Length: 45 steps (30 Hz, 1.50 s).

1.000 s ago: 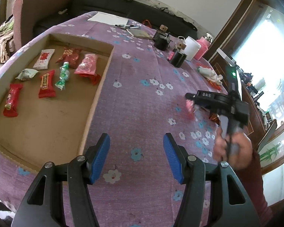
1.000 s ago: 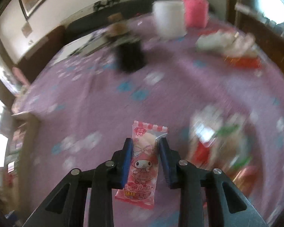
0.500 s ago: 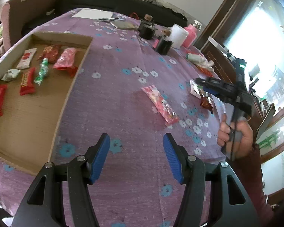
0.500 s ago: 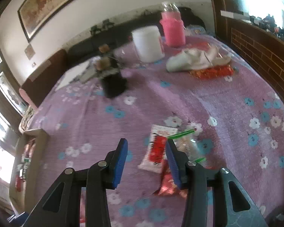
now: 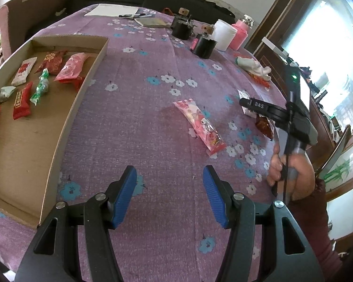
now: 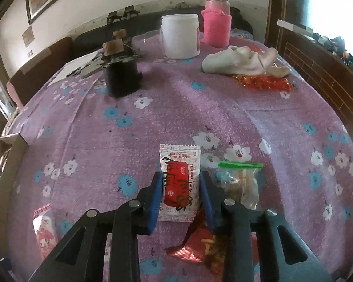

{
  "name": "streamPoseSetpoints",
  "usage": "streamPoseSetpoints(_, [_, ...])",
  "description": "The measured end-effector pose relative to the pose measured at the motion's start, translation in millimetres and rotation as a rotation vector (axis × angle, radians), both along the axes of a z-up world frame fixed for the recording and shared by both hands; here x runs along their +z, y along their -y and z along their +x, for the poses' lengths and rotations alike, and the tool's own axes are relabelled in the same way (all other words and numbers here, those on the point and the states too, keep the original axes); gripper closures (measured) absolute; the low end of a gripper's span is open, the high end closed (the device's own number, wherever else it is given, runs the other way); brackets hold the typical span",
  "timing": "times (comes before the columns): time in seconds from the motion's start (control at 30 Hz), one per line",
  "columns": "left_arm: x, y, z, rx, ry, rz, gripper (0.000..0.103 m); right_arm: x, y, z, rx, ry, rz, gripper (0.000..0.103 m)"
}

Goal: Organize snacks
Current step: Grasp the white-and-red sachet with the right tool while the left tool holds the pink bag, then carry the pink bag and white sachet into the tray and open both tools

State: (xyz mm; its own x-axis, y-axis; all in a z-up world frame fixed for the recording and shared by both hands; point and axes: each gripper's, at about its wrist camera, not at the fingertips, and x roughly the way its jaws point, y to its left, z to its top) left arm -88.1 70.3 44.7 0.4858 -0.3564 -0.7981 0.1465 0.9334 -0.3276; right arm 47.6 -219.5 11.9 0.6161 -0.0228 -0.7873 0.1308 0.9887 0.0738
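A pink cartoon snack packet [image 5: 200,124] lies loose on the purple cloth, ahead and right of my open, empty left gripper [image 5: 169,193]; it also shows in the right wrist view [image 6: 44,230]. My right gripper [image 6: 180,199] is open, its fingers either side of a white and red sachet [image 6: 180,178] lying on the cloth. A clear zip bag [image 6: 241,183] and a red foil packet [image 6: 200,242] lie beside it. The cardboard tray [image 5: 66,122] at left holds several snacks.
At the far side stand a black holder [image 6: 122,72], a white jar [image 6: 180,36], a pink bottle [image 6: 217,21], a white cloth [image 6: 242,61] over red foil, papers and pens [image 5: 134,15]. A sofa lies beyond.
My right gripper let go of the pink packet, which now lies on the cloth, and moved right over the white and red sachet. My left gripper stayed open.
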Motion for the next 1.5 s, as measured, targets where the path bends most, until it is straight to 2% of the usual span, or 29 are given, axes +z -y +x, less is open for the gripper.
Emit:
streamPoseSetpoints(0.37, [2,-2,13,0.036,-0.027,-0.022,0.046,1,-33,-27,0.136,-0.031,0.089,0.07])
streamPoseSetpoints(0.5, [0,4,28,0.061,-0.022,-0.018,0.046,1,-26,-27,0.129,-0.029,0.143,0.07])
streamPoseSetpoints(0.67, [-18,35,58,0.03,-0.077,-0.01,0.046,-1,-16,-26,0.098,-0.017,0.155,0.07])
streamPoseSetpoints(0.77, [-28,58,72,0.006,-0.091,0.02,0.046,-1,-16,-25,0.095,-0.016,0.153,0.07])
streamPoseSetpoints(0.9, [-27,83,80,-0.02,-0.034,0.117,0.046,-1,-15,-24,0.092,-0.016,0.159,0.07])
streamPoseSetpoints(1.0, [-30,97,79,-0.048,0.023,0.222,0.046,-1,-15,-25,0.094,-0.016,0.154,0.07])
streamPoseSetpoints(1.03, [-31,102,77,-0.06,0.042,0.259,0.048,-1,-15,-25,0.094,-0.015,0.152,0.07])
streamPoseSetpoints(1.07, [-31,105,75,-0.069,0.062,0.289,0.065,-1,-15,-24,0.094,-0.014,0.148,0.07])
streamPoseSetpoints(1.1, [-31,106,74,-0.079,0.078,0.309,0.078,-1,-16,-25,0.094,-0.013,0.145,0.07])
streamPoseSetpoints(1.13, [-30,107,72,-0.092,0.087,0.319,0.082,-1,-16,-25,0.093,-0.012,0.144,0.07])
streamPoseSetpoints(1.33, [-4,81,56,-0.085,0.118,0.215,0.083,-2,-19,-27,0.093,0.002,0.117,0.07])
streamPoseSetpoints(1.5, [37,25,30,0.005,0.173,0.116,0.083,-1,-26,-29,0.108,0.017,0.093,0.07])
